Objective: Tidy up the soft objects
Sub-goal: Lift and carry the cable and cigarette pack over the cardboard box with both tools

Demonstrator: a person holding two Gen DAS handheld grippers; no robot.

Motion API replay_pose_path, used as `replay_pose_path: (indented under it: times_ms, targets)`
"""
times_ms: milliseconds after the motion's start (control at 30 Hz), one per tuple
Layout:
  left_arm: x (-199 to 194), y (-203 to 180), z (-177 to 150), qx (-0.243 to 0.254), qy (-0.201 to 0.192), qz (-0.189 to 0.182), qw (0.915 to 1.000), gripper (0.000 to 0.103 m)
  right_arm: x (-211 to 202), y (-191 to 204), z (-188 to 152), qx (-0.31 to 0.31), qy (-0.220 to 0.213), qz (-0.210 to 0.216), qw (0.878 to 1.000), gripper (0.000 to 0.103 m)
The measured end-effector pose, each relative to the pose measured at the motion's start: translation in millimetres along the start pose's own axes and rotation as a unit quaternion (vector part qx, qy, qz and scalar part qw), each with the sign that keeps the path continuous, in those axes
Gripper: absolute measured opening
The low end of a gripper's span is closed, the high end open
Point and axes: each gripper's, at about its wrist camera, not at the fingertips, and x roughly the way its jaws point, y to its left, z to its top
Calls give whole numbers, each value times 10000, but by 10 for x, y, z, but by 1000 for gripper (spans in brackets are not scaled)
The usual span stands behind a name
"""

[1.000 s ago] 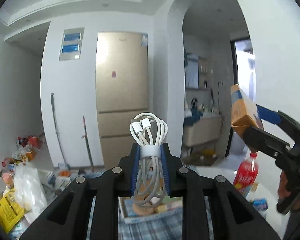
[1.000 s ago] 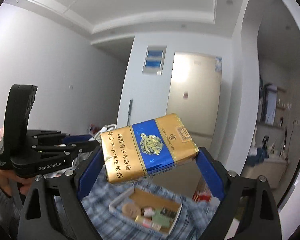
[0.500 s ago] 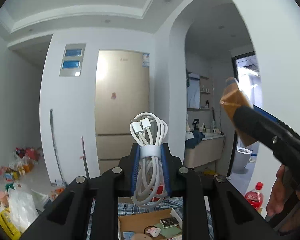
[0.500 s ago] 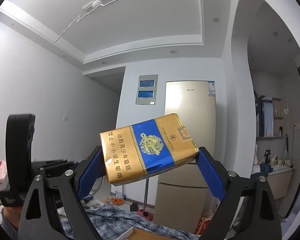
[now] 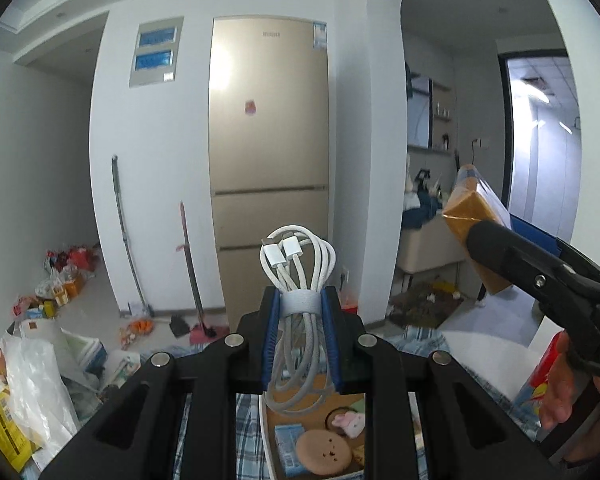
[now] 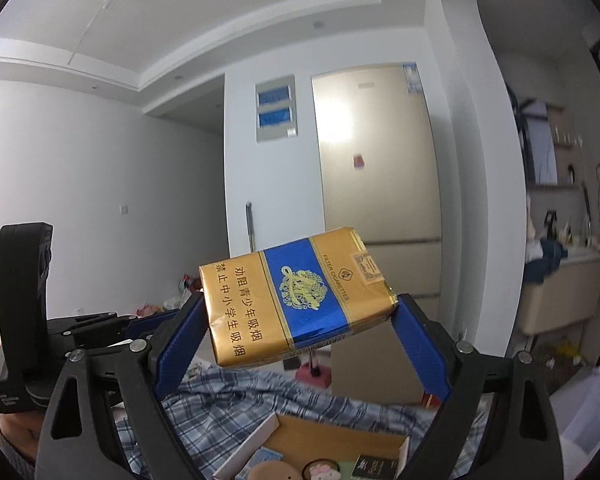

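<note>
My left gripper (image 5: 302, 304) is shut on a coiled white charging cable (image 5: 298, 280) bound with a grey strap, held upright above an open cardboard box (image 5: 278, 432). My right gripper (image 6: 298, 312) is shut on a gold and blue soft cigarette pack (image 6: 296, 296), its blue pads pressing the pack's two ends. The same pack (image 5: 476, 216) shows at the right of the left wrist view. In the right wrist view the box (image 6: 340, 440) lies below the pack on a blue plaid cloth (image 6: 228, 408). Small items lie in the box, among them a round tan disc (image 5: 322, 454).
A tall beige fridge (image 5: 268, 140) stands ahead against a white wall, with a mop (image 5: 126, 240) and a broom leaning beside it. Bags and clutter (image 5: 32, 360) cover the floor at left. A red bottle (image 5: 544, 376) stands at the right, by a hand.
Both views swung up toward the ceiling and back down, so the box and plaid cloth show again below. The right gripper has rolled, tilting the pack. Both grips are unchanged.
</note>
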Motion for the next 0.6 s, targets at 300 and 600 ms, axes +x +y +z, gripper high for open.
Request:
replay_pose_path:
  times_ms: [300, 600]
  targets:
    - [604, -8, -276, -79, 774, -148, 9969, 23, 341, -204, -263, 386, 602, 161, 9973, 91]
    - [1152, -44, -683, -39, 1558, -96, 9877, 23, 733, -325, -656, 497, 1306, 67, 9902, 91]
